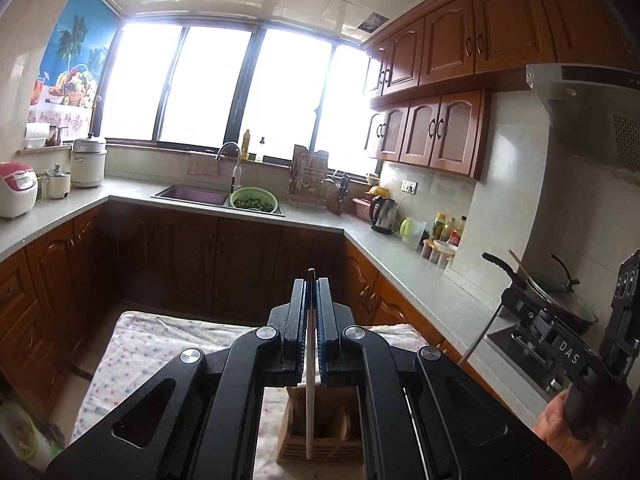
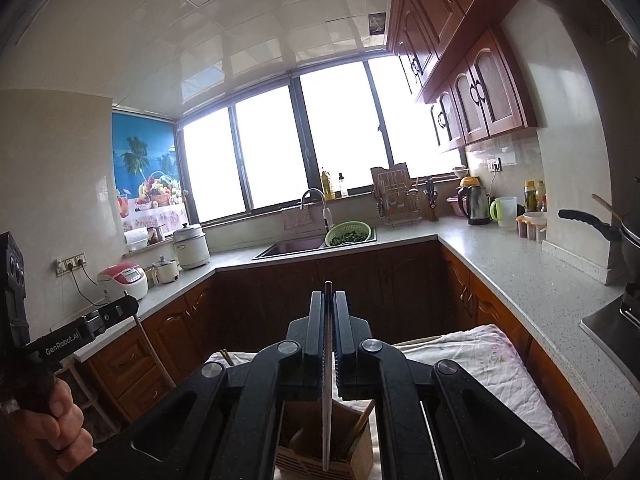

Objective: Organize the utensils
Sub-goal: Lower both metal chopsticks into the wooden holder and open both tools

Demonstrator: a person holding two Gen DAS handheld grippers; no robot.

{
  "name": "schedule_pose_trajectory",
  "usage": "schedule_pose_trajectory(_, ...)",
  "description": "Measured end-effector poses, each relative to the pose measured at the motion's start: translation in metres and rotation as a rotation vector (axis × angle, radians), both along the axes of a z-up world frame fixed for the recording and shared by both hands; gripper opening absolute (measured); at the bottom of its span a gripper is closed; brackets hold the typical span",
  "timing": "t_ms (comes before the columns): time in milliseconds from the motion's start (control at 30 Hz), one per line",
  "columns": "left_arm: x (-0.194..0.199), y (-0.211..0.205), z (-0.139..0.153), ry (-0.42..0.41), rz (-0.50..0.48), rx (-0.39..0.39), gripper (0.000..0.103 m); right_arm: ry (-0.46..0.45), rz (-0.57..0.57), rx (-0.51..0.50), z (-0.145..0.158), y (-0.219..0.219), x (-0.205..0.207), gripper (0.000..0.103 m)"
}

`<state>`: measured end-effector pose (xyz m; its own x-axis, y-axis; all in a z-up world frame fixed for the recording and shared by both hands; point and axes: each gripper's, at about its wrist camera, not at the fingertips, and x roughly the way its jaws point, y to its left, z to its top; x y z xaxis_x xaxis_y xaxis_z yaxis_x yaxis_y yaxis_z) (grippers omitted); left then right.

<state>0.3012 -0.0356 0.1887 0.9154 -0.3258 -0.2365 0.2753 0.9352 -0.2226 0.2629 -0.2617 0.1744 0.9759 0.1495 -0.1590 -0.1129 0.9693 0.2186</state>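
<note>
Both grippers are up over the cloth-covered table [image 1: 168, 344], pointing across the kitchen toward the window. The left gripper [image 1: 311, 280] is clenched on a thin pale utensil [image 1: 309, 380], edge-on, hanging straight down in the lower middle of its frame. Directly beneath it sits the wooden holder [image 1: 320, 444], with more utensils inside. The right gripper [image 2: 329, 300] is clamped on a slim metal utensil [image 2: 326, 400], also hanging down over the holder [image 2: 340, 460].

Open floor lies beyond the table's far edge, ringed by the grey counter [image 1: 400, 248] and brown cabinets. At lower right of the left view, a hand [image 1: 560, 428] grips the other tool, lettered "DAS". At left of the right view, the other tool reads "GenRobot.AI".
</note>
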Motion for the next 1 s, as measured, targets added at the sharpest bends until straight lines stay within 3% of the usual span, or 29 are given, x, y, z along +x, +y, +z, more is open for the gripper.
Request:
schedule_pose_trajectory(200,0.035,-0.009,-0.011,-0.001,0.047,-0.035,0.003,0.005,-0.017,0.001,-0.012,-0.003,0.025,0.004)
schedule_pose_trajectory(467,0.052,-0.006,-0.066,0.052,0.087,-0.089,0.003,0.044,-0.031,0.02,-0.057,0.0,0.038,0.004)
schedule_pose_trajectory(700,0.059,-0.006,-0.098,0.113,0.095,-0.089,0.004,0.095,-0.041,0.04,-0.085,-0.001,0.043,0.004)
schedule_pose_trajectory(1000,0.063,-0.012,-0.116,0.171,0.071,-0.063,0.004,0.143,-0.062,0.051,-0.1,-0.007,0.044,0.004)
